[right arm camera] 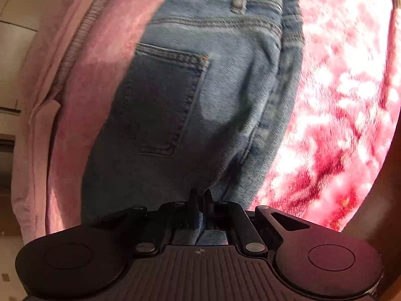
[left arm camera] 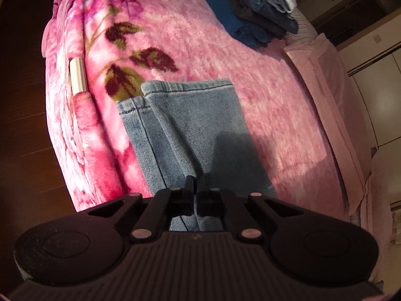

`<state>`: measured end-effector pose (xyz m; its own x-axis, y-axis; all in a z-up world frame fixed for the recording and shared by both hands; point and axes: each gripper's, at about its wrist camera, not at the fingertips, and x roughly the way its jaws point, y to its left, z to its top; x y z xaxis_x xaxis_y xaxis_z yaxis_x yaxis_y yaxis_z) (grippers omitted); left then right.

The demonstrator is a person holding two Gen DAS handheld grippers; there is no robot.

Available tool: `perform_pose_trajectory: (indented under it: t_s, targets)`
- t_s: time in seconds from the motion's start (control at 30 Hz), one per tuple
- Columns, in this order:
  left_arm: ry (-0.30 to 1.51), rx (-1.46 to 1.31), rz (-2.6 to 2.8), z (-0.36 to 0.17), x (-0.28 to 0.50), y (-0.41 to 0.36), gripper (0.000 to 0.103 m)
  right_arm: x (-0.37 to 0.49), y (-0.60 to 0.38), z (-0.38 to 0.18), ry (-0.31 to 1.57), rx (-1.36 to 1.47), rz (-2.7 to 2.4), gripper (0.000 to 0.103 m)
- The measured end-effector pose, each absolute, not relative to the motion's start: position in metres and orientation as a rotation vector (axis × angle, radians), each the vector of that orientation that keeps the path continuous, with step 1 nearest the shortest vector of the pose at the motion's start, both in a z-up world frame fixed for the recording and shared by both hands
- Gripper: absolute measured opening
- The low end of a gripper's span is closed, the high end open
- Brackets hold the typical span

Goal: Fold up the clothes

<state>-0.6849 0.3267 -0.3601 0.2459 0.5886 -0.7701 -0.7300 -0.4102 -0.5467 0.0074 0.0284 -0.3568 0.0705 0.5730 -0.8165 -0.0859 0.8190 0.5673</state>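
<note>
pink blanket [left arm camera: 205, 50] under jeans [left arm camera: 195, 125]: left tongs [left arm camera: 196, 183] pinch legs, right tongs [right arm camera: 200, 195] pinch seat

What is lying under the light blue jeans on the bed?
The jeans lie on a pink floral blanket, which shows all around them. What is beneath the blanket is covered.

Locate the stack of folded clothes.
In the left wrist view, the stack of folded clothes sits at the top right on the pink blanket, beyond the jeans.
</note>
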Motion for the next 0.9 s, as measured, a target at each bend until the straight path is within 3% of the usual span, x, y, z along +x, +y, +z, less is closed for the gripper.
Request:
perform_pose_trajectory:
  t_s: [0.4,0.5,0.6,0.67,0.9]
  targets:
    - [0.265,-1.316,1.438,-0.374,-0.688,0.317,0.0,0.002,0.013,-0.359,1.408,0.41,0.503,0.001]
    - [0.341,-1.305,1.487,-0.378,-0.681,0.326,0.007,0.006,0.013,-0.365,1.436,0.407,0.517,0.001]
    - [0.546,-1.127,1.564,-0.357,-0.654,0.328,0.012,0.011,0.014,-0.361,1.445,0.392,0.549,0.004]
    - [0.702,-0.977,1.584,-0.342,-0.628,0.322,0.012,0.012,0.007,-0.356,1.424,0.416,0.571,0.012]
    - [0.744,-0.92,1.176,-0.327,-0.515,0.3,0.012,0.041,-0.06,-0.344,1.286,0.574,0.482,0.019]
